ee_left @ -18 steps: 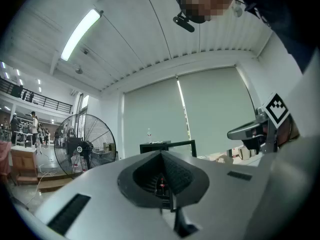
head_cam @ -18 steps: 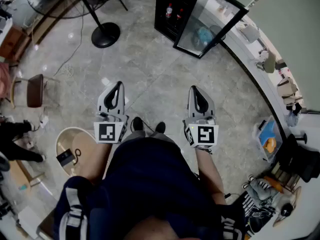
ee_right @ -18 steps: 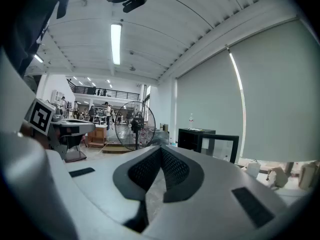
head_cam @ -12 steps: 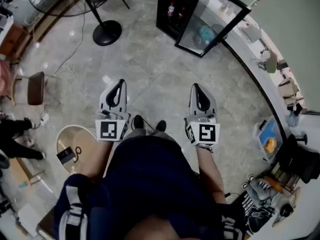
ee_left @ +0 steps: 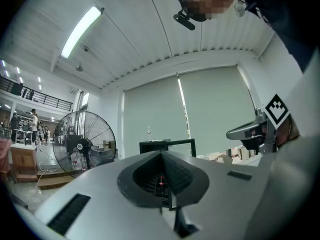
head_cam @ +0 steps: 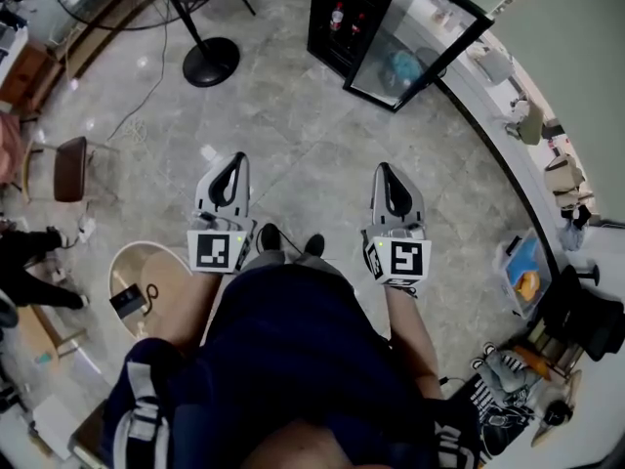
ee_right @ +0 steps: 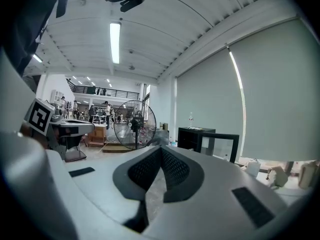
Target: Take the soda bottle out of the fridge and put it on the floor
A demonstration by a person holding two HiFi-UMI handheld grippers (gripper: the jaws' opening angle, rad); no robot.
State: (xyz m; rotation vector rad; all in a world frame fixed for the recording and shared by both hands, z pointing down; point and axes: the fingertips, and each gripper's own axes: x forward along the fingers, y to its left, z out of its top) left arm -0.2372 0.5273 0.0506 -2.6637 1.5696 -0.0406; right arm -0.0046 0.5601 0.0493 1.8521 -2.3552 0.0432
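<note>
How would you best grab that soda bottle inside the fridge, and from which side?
Likely by its round body, below the cap, coming in level from the front, where the glass door stands swung open. The soda bottle seems to stand upright on a shelf of the fridge; it shows too small for more.

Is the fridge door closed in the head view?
No, the glass door of the fridge stands swung wide open, away from the shelves.

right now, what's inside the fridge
With its door open, the fridge shows bottles with red labels on a shelf. The rest of the inside is too dark to make out.
</note>
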